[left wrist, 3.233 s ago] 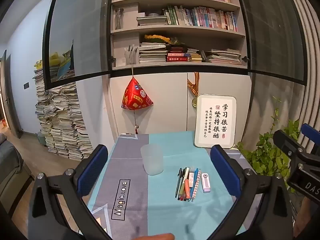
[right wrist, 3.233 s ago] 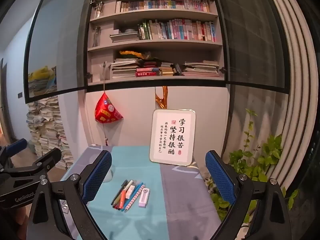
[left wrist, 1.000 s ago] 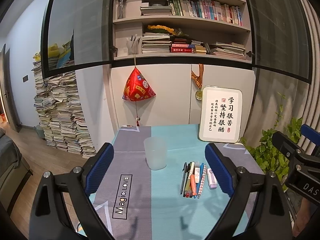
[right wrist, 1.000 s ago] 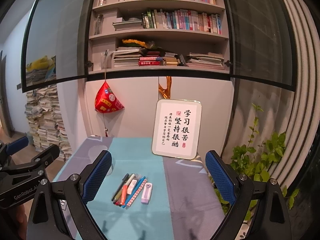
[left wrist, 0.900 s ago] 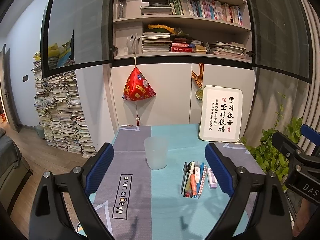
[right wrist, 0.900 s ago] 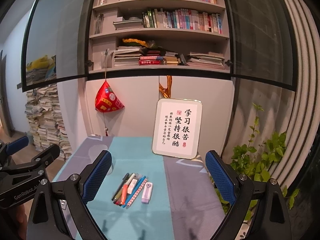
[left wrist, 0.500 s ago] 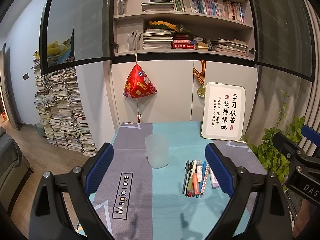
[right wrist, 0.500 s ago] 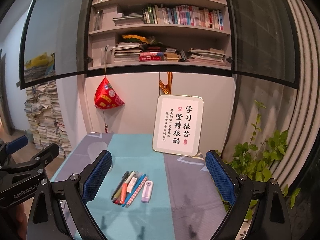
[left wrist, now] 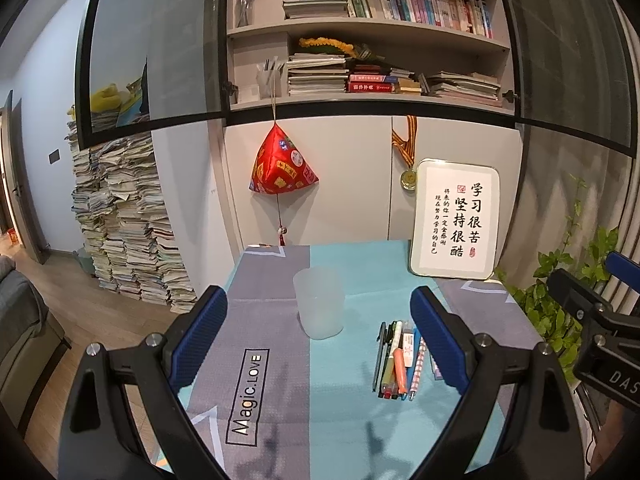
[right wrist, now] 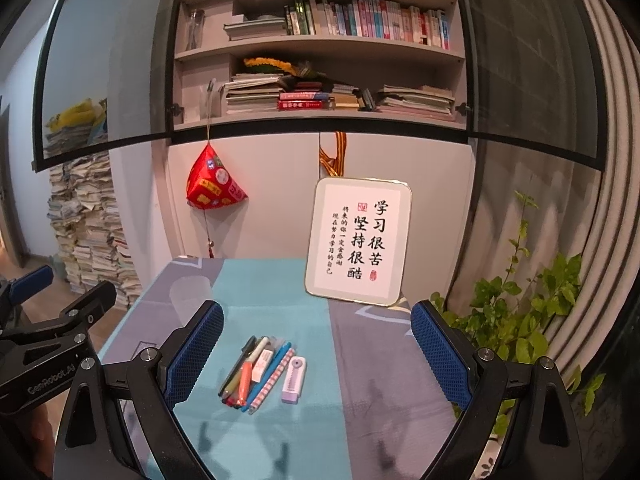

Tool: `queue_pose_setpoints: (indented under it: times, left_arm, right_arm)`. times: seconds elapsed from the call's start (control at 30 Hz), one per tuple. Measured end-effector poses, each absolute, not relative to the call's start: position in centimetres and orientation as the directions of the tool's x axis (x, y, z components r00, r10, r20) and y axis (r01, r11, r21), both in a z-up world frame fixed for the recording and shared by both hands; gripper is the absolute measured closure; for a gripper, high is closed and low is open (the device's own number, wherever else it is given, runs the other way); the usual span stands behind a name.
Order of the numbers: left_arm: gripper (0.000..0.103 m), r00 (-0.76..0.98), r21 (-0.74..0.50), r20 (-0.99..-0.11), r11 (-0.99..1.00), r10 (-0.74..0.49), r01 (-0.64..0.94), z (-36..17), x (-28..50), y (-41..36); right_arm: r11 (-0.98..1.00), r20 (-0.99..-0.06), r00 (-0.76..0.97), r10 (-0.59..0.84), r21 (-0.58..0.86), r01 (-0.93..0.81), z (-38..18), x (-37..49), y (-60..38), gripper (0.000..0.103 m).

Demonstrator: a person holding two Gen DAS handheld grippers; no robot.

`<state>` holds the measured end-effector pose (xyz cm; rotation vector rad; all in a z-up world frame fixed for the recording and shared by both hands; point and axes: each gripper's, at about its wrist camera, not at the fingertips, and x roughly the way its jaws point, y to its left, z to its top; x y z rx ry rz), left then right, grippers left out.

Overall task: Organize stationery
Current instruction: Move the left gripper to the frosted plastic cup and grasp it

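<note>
— What stands behind the worktop point(left wrist: 280, 360)?
— A grey bookshelf point(left wrist: 360, 32) with glass doors over white cabinets point(left wrist: 340, 184).
— And left?
— Paper stacks point(left wrist: 120, 224) on wooden floor point(left wrist: 80, 320); a plant point(right wrist: 528, 312) right.

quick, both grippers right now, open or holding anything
Left gripper: open, holding nothing; the translucent plastic cup stands on the table beyond it.
Right gripper: open, holding nothing; the bundle of pens lies untouched.
</note>
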<state>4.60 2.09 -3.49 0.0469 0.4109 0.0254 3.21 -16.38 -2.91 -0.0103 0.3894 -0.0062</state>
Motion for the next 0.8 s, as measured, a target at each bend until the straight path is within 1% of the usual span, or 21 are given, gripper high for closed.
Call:
queue_pose_setpoints:
  times: [0.07, 0.2, 0.33, 0.5, 0.67, 0.8]
  left_arm:
    - [0.01, 0.912, 0.047, -0.408, 0.999, 0.042, -0.025, -3.9, 5.2, 2.3]
    - [0.001, 0.897, 0.055, -0.434, 0.996, 0.083, -0.066, -5.9, 7.1, 3.1]
    - [0.001, 0.858, 0.075, -0.502, 0.994, 0.109, -0.083, -8.7, 9.7, 4.1]
    - [0.001, 0.805, 0.041, -0.583, 0.993, 0.112, -0.109, -11.9, 13.6, 5.5]
    - [0.001, 0.787, 0.017, -0.609, 0.994, 0.097, -0.11, -13.2, 16.7, 5.1]
    - [0.001, 0.768, 0.022, -0.634, 0.994, 0.095, -0.105, -14.3, 19.7, 3.9]
  right_arm:
    - [1.0, -0.388, 0.922, -0.008, -0.012, 0.004, -3.1, 3.6, -16.4, 0.008]
    - [1.0, -0.408, 0.913, -0.01, -0.014, 0.004, -3.8, 4.3, -16.6, 0.008]
    - [1.0, -0.445, 0.895, -0.011, -0.01, 0.008, -5.0, 5.8, -16.9, 0.008]
    - [1.0, -0.507, 0.862, 0.001, 0.005, 0.002, -7.2, 8.3, -17.3, 0.008]
    - [1.0, -0.577, 0.817, 0.011, 0.024, 0.003, -9.8, 11.5, -18.0, 0.008]
    - [0.999, -0.612, 0.791, 0.015, 0.047, 0.018, -11.3, 13.8, -18.9, 0.008]
